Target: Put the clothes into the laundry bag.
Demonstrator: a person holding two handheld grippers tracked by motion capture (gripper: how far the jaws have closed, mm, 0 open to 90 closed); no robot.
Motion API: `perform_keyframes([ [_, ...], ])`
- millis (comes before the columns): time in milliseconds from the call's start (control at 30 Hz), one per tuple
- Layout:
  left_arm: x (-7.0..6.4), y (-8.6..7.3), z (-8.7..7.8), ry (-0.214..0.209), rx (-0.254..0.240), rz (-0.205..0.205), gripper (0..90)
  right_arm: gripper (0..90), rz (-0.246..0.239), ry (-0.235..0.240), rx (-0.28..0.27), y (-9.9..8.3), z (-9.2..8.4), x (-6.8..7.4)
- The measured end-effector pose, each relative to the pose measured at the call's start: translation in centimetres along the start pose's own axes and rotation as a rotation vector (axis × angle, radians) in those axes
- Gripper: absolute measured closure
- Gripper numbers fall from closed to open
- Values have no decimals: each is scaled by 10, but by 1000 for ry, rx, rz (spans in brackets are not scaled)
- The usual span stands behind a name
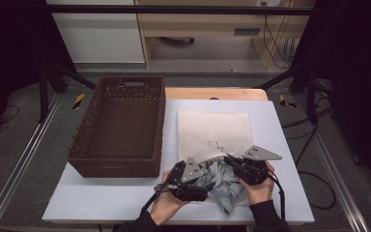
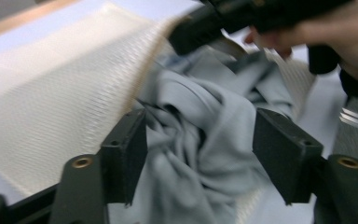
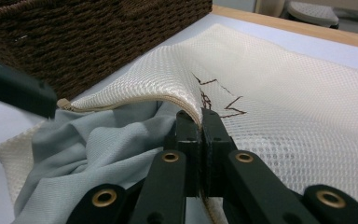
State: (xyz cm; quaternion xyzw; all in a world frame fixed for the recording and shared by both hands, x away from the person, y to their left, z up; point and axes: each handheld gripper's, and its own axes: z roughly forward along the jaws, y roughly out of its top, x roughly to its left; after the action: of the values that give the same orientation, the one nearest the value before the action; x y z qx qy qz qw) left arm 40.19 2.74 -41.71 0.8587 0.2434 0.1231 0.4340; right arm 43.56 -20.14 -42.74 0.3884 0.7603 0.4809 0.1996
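1. A white table top (image 1: 125, 198) carries the work, with a wooden edge at its far side and dark floor all round; bare white surface lies on both outer sides of the two grippers.
2. A brown woven basket (image 1: 121, 128) stands beyond and outward of the left gripper (image 2: 200, 154), well apart from it.
3. The left gripper's jaws are spread, with the crumpled grey garment (image 2: 200, 140) bunched between them; the pads do not press it.
4. The right gripper (image 3: 200, 123) has its jaws pressed together, pinching the upper rim of the cream mesh bag (image 3: 284, 102) and lifting it.
5. The garment lies just under that raised rim, partly inside the bag's mouth, partly spilling toward the person.
6. How far inside it reaches is hidden by the mesh; the left gripper view is blurred.
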Motion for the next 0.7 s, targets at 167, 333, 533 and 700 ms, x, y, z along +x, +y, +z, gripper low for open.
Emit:
perform_keyframes([
  [167,-2,-10,39,-8,109,-42,278,880,14,0,6,0,1,0],
  [333,7,-16,58,16,91,-92,515,880,19,1,14,0,0,0],
  [533,9,-5,55,87,46,-67,678,881,22,3,8,1,-1,0],
  [700,17,4,60,136,36,-67,677,881,29,3,-8,1,-3,0],
])
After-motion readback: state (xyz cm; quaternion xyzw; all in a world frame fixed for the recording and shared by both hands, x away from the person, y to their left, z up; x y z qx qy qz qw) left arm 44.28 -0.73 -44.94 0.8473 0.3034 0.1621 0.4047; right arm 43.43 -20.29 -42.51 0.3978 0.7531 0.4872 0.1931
